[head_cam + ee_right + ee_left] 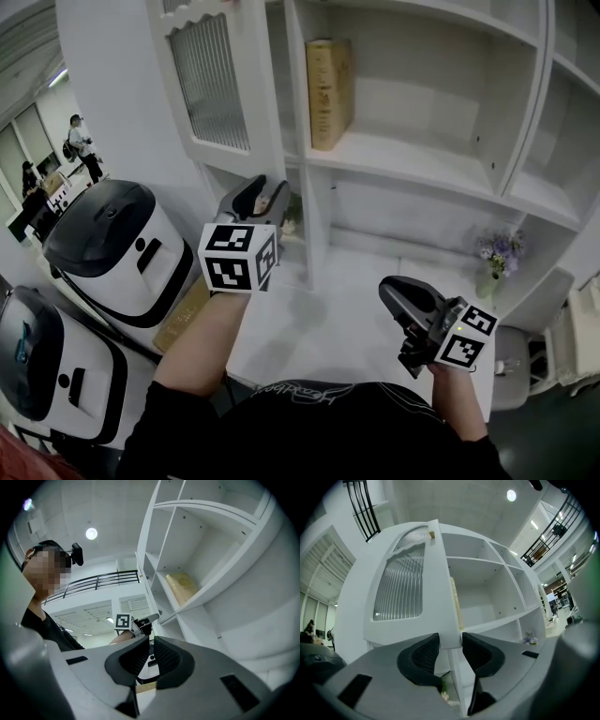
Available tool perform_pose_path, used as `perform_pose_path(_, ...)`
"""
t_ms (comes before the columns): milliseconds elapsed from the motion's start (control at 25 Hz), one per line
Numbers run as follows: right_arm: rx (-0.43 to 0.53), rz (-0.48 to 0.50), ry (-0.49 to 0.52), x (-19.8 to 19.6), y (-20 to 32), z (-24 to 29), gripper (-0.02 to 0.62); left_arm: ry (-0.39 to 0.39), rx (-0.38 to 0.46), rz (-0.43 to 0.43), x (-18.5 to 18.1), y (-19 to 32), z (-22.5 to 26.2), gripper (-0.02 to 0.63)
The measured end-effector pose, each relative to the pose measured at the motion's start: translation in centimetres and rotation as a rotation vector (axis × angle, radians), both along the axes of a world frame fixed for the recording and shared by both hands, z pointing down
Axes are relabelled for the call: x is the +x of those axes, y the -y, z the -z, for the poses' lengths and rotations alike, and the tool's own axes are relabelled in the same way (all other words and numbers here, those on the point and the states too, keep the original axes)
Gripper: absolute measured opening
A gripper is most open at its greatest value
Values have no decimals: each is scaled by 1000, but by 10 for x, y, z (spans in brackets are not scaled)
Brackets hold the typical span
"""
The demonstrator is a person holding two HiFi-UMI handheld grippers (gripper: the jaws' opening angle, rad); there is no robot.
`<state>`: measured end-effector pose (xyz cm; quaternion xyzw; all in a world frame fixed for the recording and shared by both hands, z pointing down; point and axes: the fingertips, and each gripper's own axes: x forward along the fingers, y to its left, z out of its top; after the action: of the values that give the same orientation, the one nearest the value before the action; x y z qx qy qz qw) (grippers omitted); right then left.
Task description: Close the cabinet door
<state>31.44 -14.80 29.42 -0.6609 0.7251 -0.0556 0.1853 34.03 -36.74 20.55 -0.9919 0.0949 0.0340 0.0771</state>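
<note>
One book (330,92) in cabinet (441,117), door (217,86) open

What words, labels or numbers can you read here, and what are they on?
None can be read.
Book on the shelf: any print too blurred to read.
Shirt print: too blurred to read.
Left marker cube, right marker cube: square patterns only, no words.

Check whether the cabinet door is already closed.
No: the door stands swung out, leaving the shelf with the book exposed.
</note>
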Motion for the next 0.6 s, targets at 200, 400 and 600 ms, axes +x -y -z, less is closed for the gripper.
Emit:
perform_pose_path(200, -1, -22, 3, 12, -4, -3, 55, 2, -2, -16, 17, 1, 1, 173)
perform_pose_path(400, -4, -45, 5, 23, -10, -5, 57, 11, -5, -59, 34, -3, -1, 197)
perform_pose_path(600, -3, -69, 9, 36, -14, -6, 57, 6, -15, -71, 50, 0, 0, 202)
